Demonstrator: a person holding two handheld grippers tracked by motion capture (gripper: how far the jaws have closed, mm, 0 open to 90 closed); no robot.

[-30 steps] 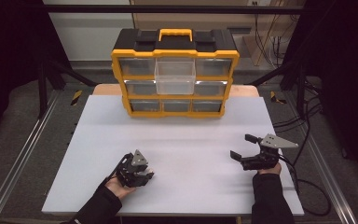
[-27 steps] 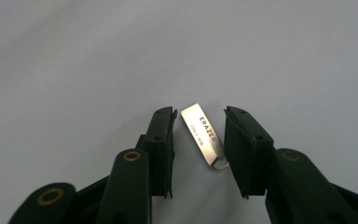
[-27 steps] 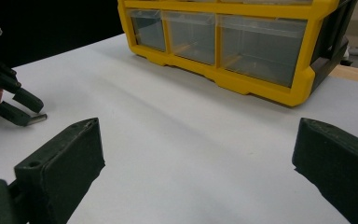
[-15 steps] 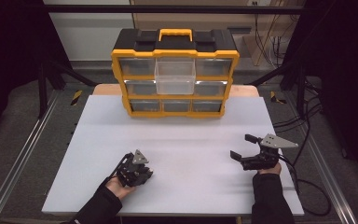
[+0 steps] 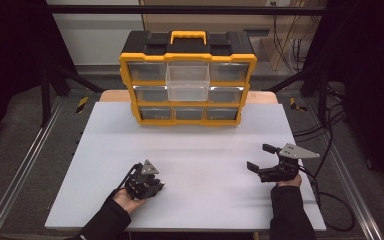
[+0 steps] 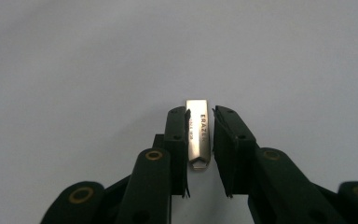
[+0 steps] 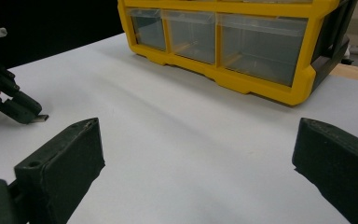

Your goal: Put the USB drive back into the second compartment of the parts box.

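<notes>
Pinching a small metal clip (image 6: 199,135) between its pads, the left gripper (image 6: 200,140) has its jaws drawn in tight on the clip's two long sides. In the left gripper view the clip's long axis runs straight away from the camera, along the jaws, with its squared end poking out just past the fingertips and its notched end back between the pads; the lettering on its face runs along that same axis. It lies low over the white table (image 5: 200,150), near the front left. In the high view the left gripper (image 5: 152,186) sits in the person's left hand (image 5: 127,199), tilted down toward the table. Against the earlier frames, its jaws have just been closing, with the clip between them; the hand itself stays where it was.

The right gripper (image 5: 257,159) rests near the front right, jaws spread wide, unchanged. Well beyond both stands the yellow drawer organizer (image 5: 187,80), one clear drawer (image 5: 187,85) pulled out.
</notes>
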